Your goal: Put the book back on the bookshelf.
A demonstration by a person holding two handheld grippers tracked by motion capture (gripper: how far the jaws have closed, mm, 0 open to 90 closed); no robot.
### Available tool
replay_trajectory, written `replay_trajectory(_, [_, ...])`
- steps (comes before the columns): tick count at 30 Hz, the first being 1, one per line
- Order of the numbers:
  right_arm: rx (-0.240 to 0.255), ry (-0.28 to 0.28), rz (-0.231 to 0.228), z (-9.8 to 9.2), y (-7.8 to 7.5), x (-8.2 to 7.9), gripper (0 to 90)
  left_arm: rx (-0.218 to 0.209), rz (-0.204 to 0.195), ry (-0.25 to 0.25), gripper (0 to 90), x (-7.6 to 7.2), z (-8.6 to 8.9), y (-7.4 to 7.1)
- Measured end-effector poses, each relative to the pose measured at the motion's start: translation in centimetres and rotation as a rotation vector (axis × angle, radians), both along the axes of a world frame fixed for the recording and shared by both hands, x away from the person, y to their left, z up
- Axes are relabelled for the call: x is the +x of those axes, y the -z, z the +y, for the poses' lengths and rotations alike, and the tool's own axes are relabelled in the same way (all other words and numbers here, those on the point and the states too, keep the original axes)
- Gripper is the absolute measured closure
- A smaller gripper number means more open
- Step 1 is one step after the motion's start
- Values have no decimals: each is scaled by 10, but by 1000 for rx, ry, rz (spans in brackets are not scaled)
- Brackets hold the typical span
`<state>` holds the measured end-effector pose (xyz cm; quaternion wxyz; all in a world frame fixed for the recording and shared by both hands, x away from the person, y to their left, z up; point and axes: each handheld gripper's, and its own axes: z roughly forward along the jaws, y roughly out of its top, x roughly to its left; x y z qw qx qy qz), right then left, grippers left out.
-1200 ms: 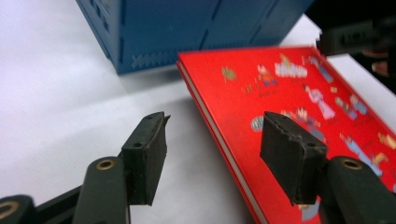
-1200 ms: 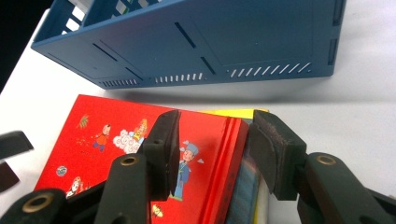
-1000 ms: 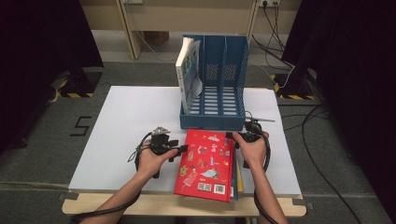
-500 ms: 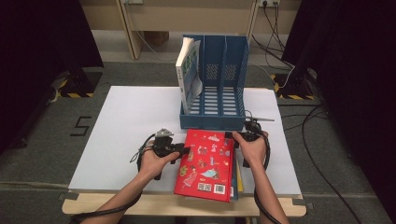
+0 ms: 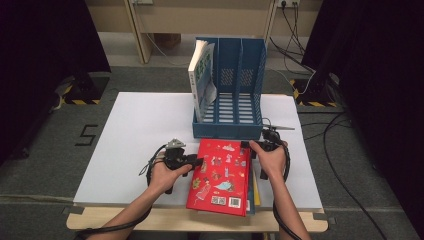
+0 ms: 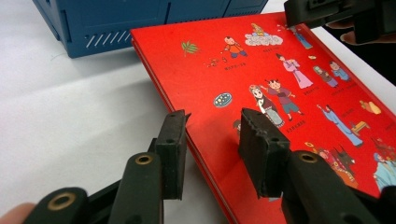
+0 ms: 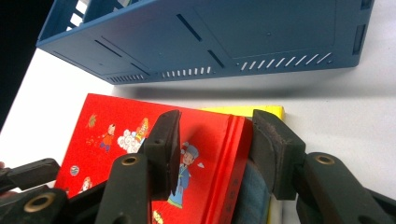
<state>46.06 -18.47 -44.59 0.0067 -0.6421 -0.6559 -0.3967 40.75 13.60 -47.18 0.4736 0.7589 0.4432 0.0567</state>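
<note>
A red picture book (image 5: 220,175) lies flat on top of a small stack near the table's front edge. My left gripper (image 5: 197,161) is at its left edge. In the left gripper view the jaws (image 6: 212,121) straddle that edge of the red book (image 6: 280,70), one over the cover and one beside it. They have just been closing and are open around the edge. My right gripper (image 5: 248,146) is at the far right corner. Its jaws (image 7: 217,119) straddle the right edge of the red book (image 7: 116,140), have just been closing, and are open.
A blue file rack (image 5: 227,131) stands just behind the stack, with a white book (image 5: 201,82) upright in its left slot. A yellow book (image 7: 261,111) and a blue one (image 7: 254,196) lie under the red one. White tabletop (image 5: 135,140) extends to the left.
Both hands and the red book keep their places; no clear difference shows in the high view.
</note>
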Motion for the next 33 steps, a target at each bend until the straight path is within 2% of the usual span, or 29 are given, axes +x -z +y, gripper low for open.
replay_trajectory(11, [45,-10,44,-4,2,-4,549,-10,-3,-11,616,-1,0,1])
replay_trajectory(19, [71,-32,69,-5,3,2,542,-8,-8,-12,617,-2,0,2])
replay_trajectory(22, [106,-29,91,-5,4,5,543,-9,-6,-13,617,-2,0,2])
replay_trajectory(29, [132,-38,99,-8,4,4,593,-15,-3,-18,618,-2,1,3])
replay_trajectory(31, [171,-21,123,-11,4,5,616,-24,-1,-23,618,-3,1,3])
replay_trajectory(33, [180,-14,134,-13,5,5,625,-36,12,-26,617,-2,2,3])
